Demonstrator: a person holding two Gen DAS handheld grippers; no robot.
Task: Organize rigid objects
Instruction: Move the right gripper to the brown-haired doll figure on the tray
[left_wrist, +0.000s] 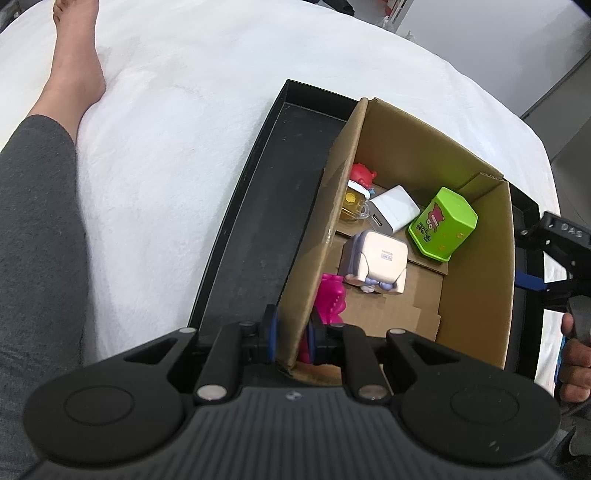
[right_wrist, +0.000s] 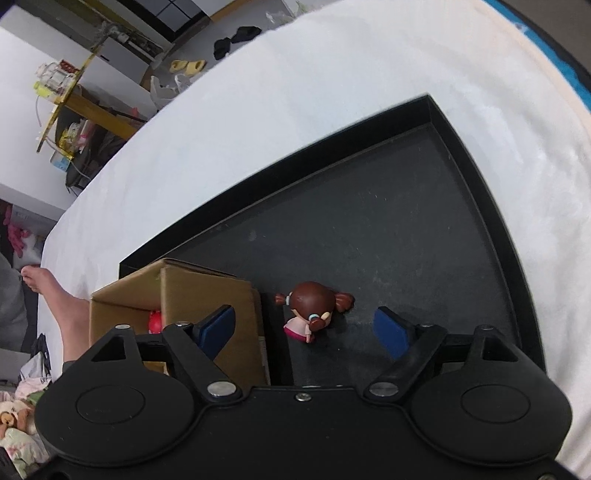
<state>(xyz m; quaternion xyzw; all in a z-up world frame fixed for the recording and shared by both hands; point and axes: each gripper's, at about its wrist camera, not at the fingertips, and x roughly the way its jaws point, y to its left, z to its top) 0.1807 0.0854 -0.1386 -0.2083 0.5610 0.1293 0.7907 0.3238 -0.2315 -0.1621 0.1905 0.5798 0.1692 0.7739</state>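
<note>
- Left tongs, bottom centre of the left wrist view — pinching the near wall of the brown cardboard box.
- Right tongs spread; the brown-haired girl figurine stands between them, untouched, on the black tray.
- Beyond, upper frame: white bed.

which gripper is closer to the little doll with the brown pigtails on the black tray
Right. The right gripper hangs open just above the doll, one finger on each side, not touching. The left gripper is shut on the cardboard box wall, away from the doll.
</note>
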